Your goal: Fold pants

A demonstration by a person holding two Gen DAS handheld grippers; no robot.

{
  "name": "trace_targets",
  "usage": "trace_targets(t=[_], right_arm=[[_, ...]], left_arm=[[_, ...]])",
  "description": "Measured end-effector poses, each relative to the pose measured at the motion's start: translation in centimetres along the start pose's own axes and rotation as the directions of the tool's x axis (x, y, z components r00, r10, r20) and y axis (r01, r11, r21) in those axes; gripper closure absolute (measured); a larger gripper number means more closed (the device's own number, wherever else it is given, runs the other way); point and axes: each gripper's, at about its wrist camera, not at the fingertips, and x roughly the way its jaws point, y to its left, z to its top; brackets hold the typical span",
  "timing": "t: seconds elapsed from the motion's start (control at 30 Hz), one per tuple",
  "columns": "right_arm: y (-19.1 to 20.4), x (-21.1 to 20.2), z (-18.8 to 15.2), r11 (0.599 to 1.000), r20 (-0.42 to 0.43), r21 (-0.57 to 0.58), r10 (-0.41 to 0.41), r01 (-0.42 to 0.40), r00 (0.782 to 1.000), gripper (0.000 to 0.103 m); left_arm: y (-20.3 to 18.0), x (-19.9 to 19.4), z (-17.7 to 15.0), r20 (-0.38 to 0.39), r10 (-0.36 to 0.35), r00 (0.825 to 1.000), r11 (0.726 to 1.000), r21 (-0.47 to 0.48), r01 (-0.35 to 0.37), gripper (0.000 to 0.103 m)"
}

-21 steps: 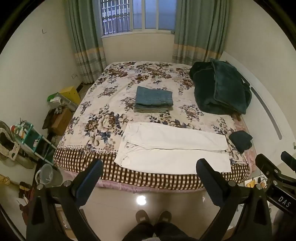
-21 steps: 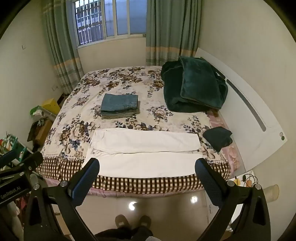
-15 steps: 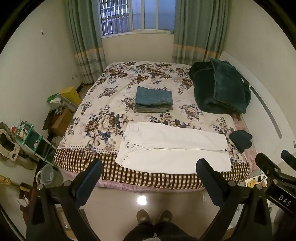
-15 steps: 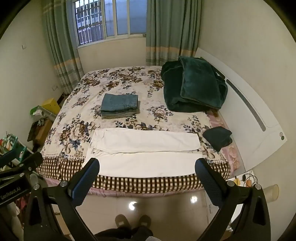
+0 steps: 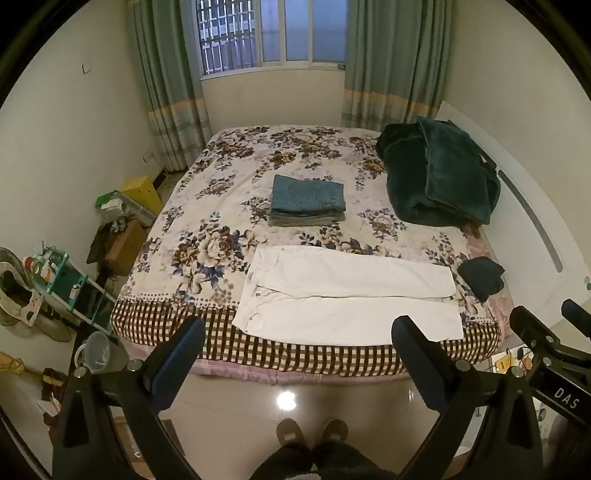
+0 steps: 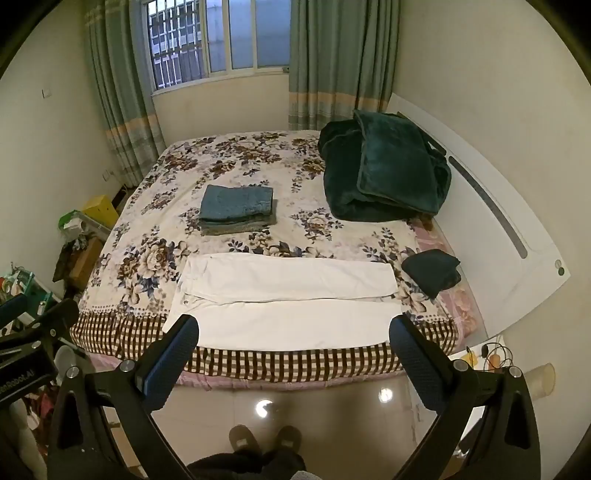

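The white pants lie flat across the near edge of the bed, in the lower middle of the frame, waistband toward the left and both legs running side by side to the right. Their near leg rests on the brown checked border of the bedspread.

Your left gripper sits at the bottom of the frame, short of the bed and above the floor, fingers spread wide and holding nothing. Your right gripper is in the same posture in its own view: fingers released, well apart, nothing between them, and clear of the cloth. Part of the right gripper also shows at the lower right edge of the left view.

Above the pants, at mid-frame, you have a stack of folded jeans on the floral bedspread, apart from the pants. To the upper right a dark green blanket is heaped against the white headboard. A small dark folded cloth lies just beyond the pant cuffs at the right. Your slippers show at the bottom centre on the shiny floor. A window with green curtains fills the top of the frame.
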Motion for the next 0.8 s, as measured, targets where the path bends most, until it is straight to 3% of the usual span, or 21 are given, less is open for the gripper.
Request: trace_targets(t=[0.8], right_arm=[[-0.32, -0.48, -0.15, 1.000, -0.007, 0.003, 0.002, -0.002, 1.000, 0.000]], left_arm=[[-0.50, -0.79, -0.11, 0.004, 0.002, 1.000, 1.000, 0.016, -0.002, 0.000]])
